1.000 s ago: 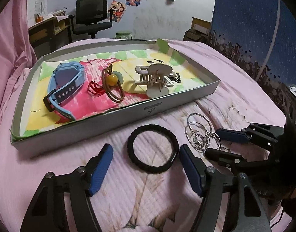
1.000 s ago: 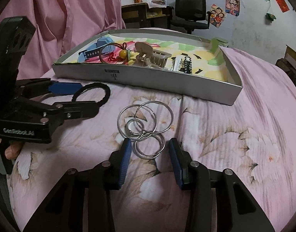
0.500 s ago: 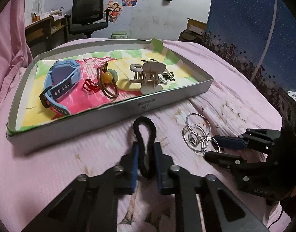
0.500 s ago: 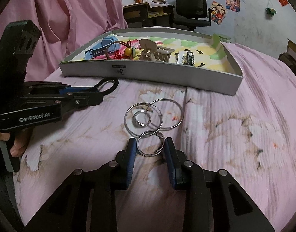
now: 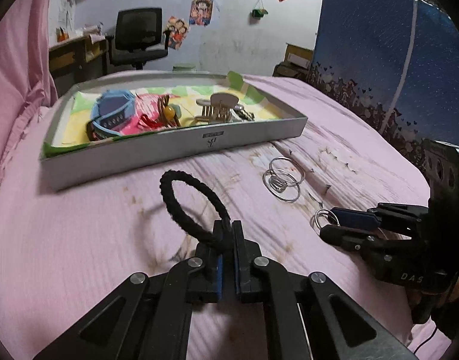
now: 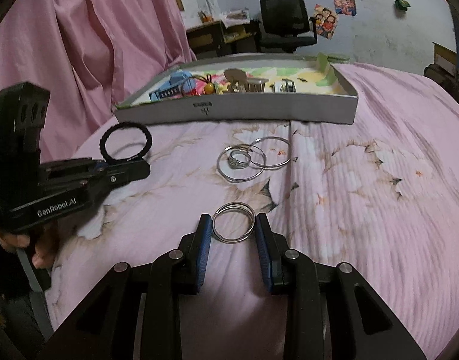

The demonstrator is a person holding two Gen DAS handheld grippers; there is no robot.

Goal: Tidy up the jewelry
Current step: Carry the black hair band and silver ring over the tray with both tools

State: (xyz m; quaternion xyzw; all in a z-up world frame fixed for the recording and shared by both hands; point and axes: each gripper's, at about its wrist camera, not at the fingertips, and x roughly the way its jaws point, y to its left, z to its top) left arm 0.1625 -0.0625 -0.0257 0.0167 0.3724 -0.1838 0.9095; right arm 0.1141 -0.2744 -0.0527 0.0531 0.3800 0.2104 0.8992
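My left gripper (image 5: 226,234) is shut on a black braided hair tie (image 5: 166,180), which stands up off the pink bedspread; the right wrist view shows the same gripper (image 6: 121,165) and hair tie (image 6: 105,141) at the left. My right gripper (image 6: 234,234) is shut on a small silver ring (image 6: 233,241), one finger against each side. From the left wrist view that gripper (image 5: 328,223) pinches the ring (image 5: 318,220) at the right. Linked larger silver rings (image 6: 253,162) lie on the bed ahead, in front of the grey tray (image 6: 235,111).
The tray (image 5: 175,150) holds a blue watch (image 5: 112,114), a brown hair tie with a yellow bead (image 5: 169,112) and a beige claw clip (image 5: 219,109). A pink curtain (image 6: 94,45) hangs left, a dark blue cloth (image 5: 379,45) right. A hand (image 6: 34,249) holds the left gripper.
My left gripper shut on the black hair tie and lifted it off the bed. My right gripper closed on the small silver ring and drew it back from the linked rings.
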